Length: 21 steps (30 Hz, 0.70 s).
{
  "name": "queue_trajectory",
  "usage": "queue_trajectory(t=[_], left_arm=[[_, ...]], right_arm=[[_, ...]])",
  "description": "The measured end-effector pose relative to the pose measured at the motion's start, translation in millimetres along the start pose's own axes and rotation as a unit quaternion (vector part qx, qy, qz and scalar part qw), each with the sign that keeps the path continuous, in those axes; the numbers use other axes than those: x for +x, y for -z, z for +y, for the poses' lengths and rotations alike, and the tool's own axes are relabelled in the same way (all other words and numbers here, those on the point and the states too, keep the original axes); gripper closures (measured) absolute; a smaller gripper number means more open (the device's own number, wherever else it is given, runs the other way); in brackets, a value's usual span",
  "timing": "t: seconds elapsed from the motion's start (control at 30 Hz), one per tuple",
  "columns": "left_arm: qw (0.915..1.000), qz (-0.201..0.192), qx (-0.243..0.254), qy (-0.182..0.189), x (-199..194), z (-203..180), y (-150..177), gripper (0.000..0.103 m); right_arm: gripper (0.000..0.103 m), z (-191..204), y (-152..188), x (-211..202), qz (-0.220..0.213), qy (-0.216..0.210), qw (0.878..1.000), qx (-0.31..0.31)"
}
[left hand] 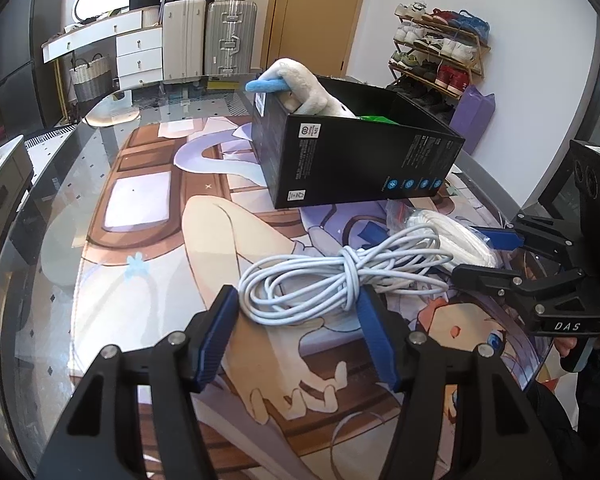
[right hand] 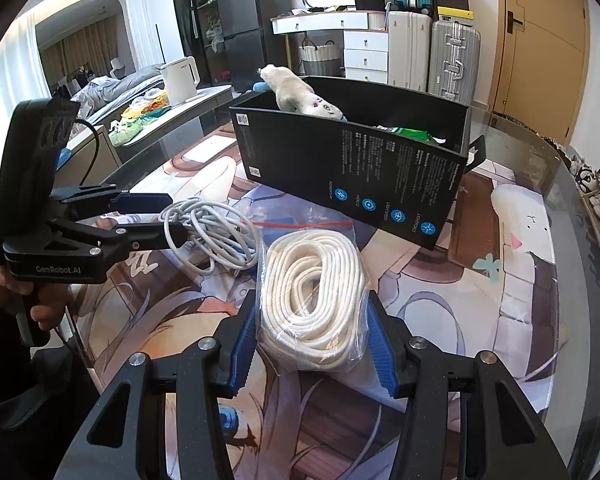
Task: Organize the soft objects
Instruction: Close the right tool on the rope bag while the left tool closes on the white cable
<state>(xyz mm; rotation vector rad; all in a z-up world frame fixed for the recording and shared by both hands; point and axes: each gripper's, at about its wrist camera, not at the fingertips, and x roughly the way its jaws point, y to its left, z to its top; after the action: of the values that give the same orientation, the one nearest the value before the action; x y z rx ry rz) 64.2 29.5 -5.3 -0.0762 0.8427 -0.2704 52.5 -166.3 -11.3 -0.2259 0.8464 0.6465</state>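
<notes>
Blue-padded fingers of the left gripper straddle the white cable bundle in the left wrist view, both pads against its loops, clenched on it. At two o'clock from it the black box holds a white plush toy. At three o'clock, the right gripper reaches in.

Closest in the right wrist view, the right gripper grasps the bagged white rope, pads pressing its sides. The cable bundle lies at ten o'clock from the rope, and the box at twelve, on the printed mat.
</notes>
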Motion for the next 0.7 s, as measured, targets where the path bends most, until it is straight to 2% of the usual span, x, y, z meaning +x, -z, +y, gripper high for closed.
queue_trajectory(t=[0.7], left_arm=[[0.9993, -0.015, -0.017, 0.029, -17, 5, 2, 0.043]], right_arm=[[0.052, -16, 10, -35, -0.041, -0.004, 0.999, 0.031]])
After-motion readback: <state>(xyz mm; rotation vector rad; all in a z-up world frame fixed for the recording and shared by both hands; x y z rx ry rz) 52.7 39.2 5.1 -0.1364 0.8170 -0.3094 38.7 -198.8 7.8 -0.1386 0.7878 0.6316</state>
